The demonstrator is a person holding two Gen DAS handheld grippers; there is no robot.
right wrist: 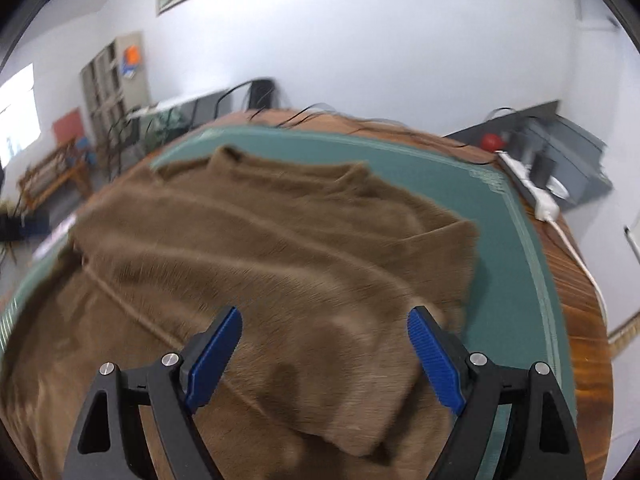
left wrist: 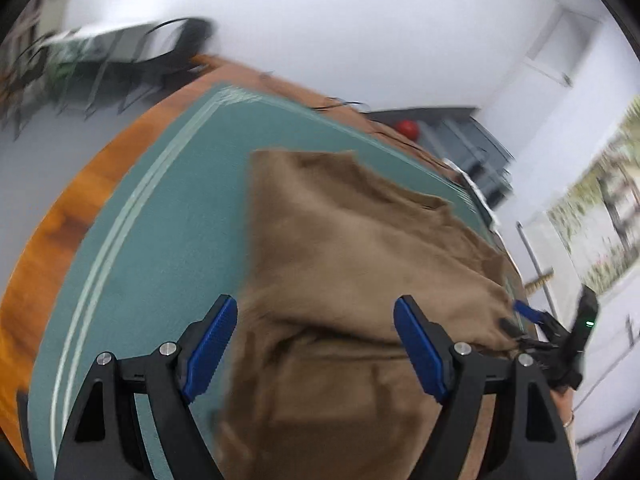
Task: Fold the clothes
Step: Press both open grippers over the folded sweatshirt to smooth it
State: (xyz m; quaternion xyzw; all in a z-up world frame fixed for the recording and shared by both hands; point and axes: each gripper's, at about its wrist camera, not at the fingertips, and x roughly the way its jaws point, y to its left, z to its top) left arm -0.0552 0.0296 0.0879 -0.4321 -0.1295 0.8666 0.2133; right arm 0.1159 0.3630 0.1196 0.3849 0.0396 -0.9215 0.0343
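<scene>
A brown fuzzy sweater lies rumpled on a teal mat, with one part folded over itself near the front. My left gripper hovers open above the sweater's near left edge, nothing between its blue pads. My right gripper is also open, above the folded flap, with no cloth between its fingers. In the left wrist view the right gripper shows at the sweater's right edge, held by a hand.
The mat covers a wooden table. A white power strip and black cables lie along the far right edge. A red ball and grey cabinet stand beyond. Chairs and shelves sit at the far left.
</scene>
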